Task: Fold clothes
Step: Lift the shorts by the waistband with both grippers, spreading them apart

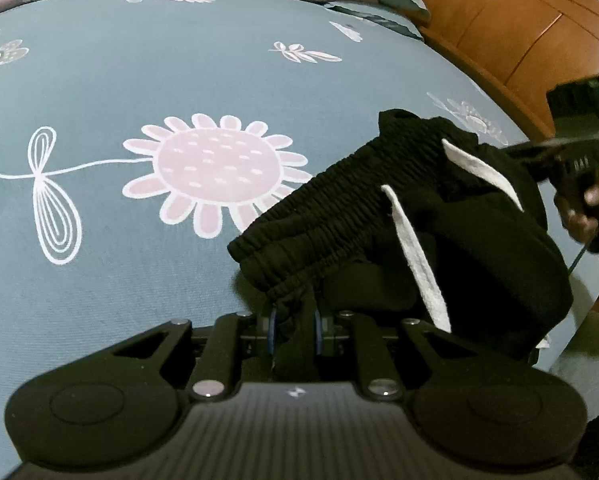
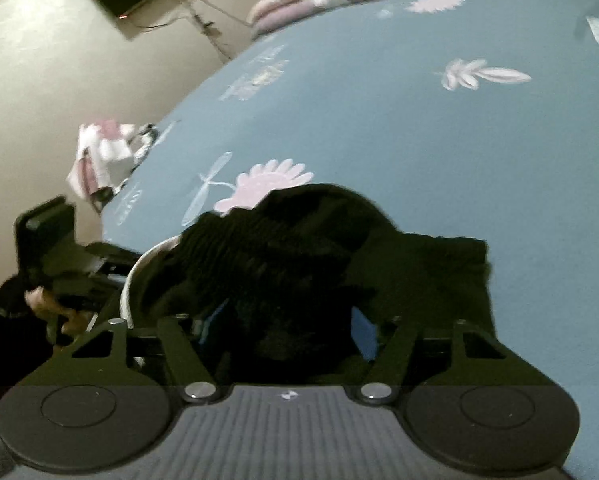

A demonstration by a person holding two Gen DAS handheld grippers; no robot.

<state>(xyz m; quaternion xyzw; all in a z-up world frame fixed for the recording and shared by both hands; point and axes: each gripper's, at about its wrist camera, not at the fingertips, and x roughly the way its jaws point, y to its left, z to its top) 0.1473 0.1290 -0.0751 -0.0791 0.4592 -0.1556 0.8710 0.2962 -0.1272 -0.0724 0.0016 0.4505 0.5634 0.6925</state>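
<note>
Black knit shorts w/ gathered elastic waistband [image 1: 339,200] & white drawstrings hang bunched between both tongs, just above the blue flower-print bedsheet [image 1: 139,80]. Left gripper [image 1: 295,332] is clamped on waistband fabric, cloth pinched between its fingers. Right gripper [image 2: 287,320] has black cloth filling the gap between its fingers; looks clamped too, tho blur hides the tips. Judgement: to do this well, pull the tongs apart so the waistband goes taut, keep both at the same height, then lower flat onto the sheet ahead of the tongs, drawstrings tucked in, no twist.
</note>
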